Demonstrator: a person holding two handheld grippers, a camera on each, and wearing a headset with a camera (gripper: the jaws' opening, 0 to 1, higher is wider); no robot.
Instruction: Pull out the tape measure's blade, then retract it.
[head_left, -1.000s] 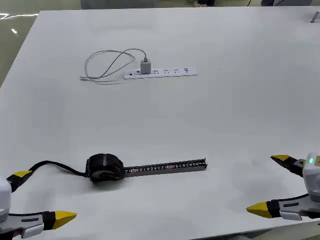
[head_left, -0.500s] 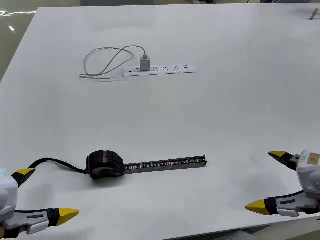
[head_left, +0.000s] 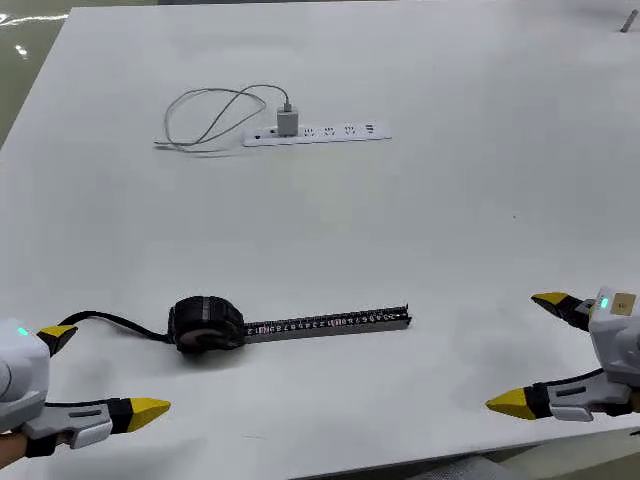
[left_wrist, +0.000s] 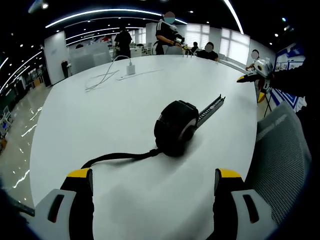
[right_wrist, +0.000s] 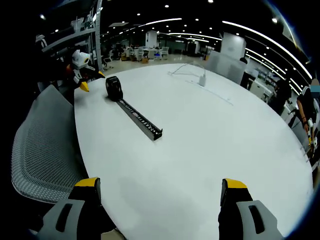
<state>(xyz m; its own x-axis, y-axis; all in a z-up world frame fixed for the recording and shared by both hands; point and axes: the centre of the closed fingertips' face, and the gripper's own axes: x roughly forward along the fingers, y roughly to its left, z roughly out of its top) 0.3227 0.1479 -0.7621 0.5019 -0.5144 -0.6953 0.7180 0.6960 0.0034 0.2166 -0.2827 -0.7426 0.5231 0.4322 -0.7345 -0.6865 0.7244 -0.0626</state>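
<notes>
On the white counter (head_left: 450, 200) sits the tape measure (head_left: 207, 324), blade (head_left: 330, 322) partly pulled out. Both the left claw (head_left: 107, 370) and right claw (head_left: 518, 350) gape wide, well clear of it.

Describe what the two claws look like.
Left claw and right claw match: white moulded bodies, black jaws ending in pointed yellow tips, and a small green light on each body. The right body also carries a small tan label.

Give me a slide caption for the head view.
Tape measure on a white table, blade partly pulled out; left gripper and right gripper open, both clear of it.
</notes>
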